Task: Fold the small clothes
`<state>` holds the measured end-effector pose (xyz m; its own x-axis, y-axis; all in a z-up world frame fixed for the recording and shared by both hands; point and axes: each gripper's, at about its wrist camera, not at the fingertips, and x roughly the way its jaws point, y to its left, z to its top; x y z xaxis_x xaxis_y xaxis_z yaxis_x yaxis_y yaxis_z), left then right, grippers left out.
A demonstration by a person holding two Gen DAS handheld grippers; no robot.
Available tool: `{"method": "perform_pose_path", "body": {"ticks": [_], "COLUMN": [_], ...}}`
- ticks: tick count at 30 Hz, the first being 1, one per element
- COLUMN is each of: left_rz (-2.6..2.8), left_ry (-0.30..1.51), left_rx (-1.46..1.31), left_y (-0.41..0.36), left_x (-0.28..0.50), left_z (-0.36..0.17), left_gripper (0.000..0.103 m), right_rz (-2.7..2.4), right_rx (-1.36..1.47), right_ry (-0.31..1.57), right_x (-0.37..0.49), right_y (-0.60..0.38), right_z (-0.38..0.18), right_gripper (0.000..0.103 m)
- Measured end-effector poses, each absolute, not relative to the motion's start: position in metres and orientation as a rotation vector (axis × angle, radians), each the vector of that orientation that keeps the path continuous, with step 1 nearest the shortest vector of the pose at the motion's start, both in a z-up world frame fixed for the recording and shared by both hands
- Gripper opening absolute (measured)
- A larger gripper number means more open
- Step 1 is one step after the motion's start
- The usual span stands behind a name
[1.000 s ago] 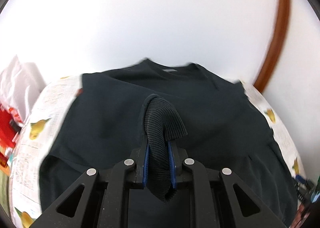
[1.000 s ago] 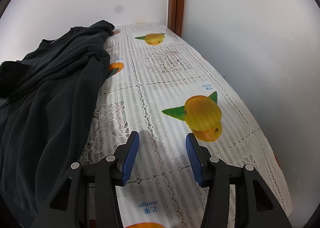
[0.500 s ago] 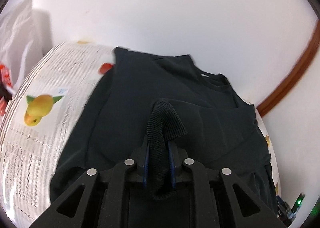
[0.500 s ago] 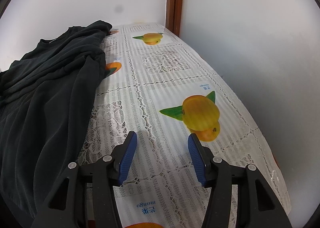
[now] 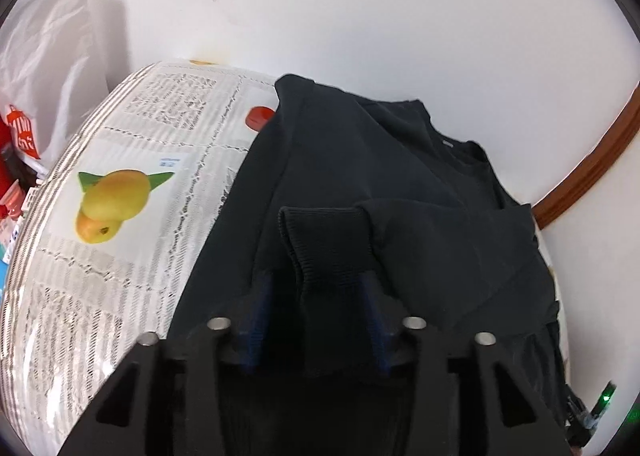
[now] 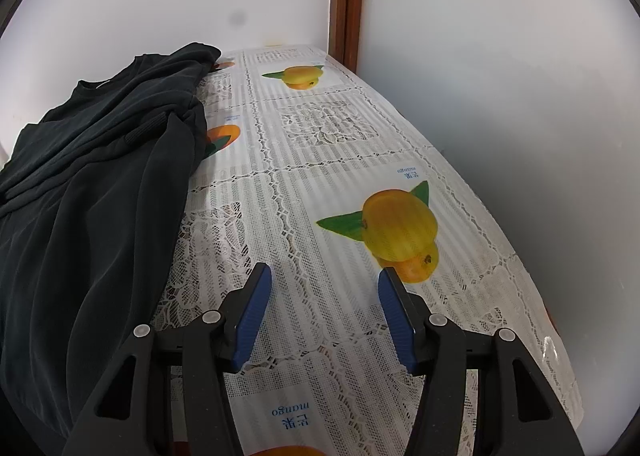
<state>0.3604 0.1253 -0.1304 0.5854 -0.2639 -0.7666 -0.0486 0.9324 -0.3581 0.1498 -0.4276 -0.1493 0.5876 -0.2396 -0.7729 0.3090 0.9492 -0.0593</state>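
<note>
**Item: sleeve cuff, mid-release**

We are spreading the left gripper (image 5: 316,312) off the ribbed cuff (image 5: 324,244), which is lying across the dark sweater (image 5: 400,192) on the tablecloth (image 6: 320,160). Right gripper (image 6: 324,312) is waiting apart, empty. Risk: cuff may be snagging a pad, undoing the fold.

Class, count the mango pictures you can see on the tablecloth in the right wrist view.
4, with more possibly hidden under the black garment: one near the gripper, one far, two half-covered at the garment's edge.

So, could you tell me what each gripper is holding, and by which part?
Nothing is gripped: the left gripper has just been opening around the sweater's ribbed cuff; the right gripper is open and empty.
</note>
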Motion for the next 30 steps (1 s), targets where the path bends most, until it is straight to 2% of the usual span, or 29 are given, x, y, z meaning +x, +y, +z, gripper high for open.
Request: {"method": "perform_pose_path", "body": {"ticks": [4, 6, 10, 16, 18, 30], "left_rz": [-0.139, -0.123, -0.085, -0.003, 0.016, 0.059], "left_ry": [0.944, 0.935, 0.825, 0.889, 0.894, 0.811], "left_rx": [-0.395, -0.378, -0.329, -0.231, -0.221, -0.098], "left_y": [0.119, 0.116, 0.122, 0.114, 0.112, 0.099], "left_x": [0.369, 0.369, 0.358, 0.362, 0.359, 0.282], "left_z": [-0.139, -0.136, -0.113, -0.122, -0.121, -0.089], "left_gripper": [0.040, 0.006, 0.006, 0.007, 0.010, 0.011], "right_rz": [-0.320, -0.328, -0.332, -0.330, -0.331, -0.348], "right_rx": [0.092, 0.093, 0.089, 0.093, 0.091, 0.065], "right_ry": [0.887, 0.889, 0.888, 0.888, 0.888, 0.884], "right_x": [0.150, 0.151, 0.151, 0.151, 0.151, 0.150], "right_y": [-0.429, -0.430, -0.429, -0.430, -0.430, -0.424], "right_z": [-0.150, -0.150, -0.151, -0.151, -0.151, -0.148], "right_gripper": [0.056, 0.058, 0.058, 0.058, 0.058, 0.059]}}
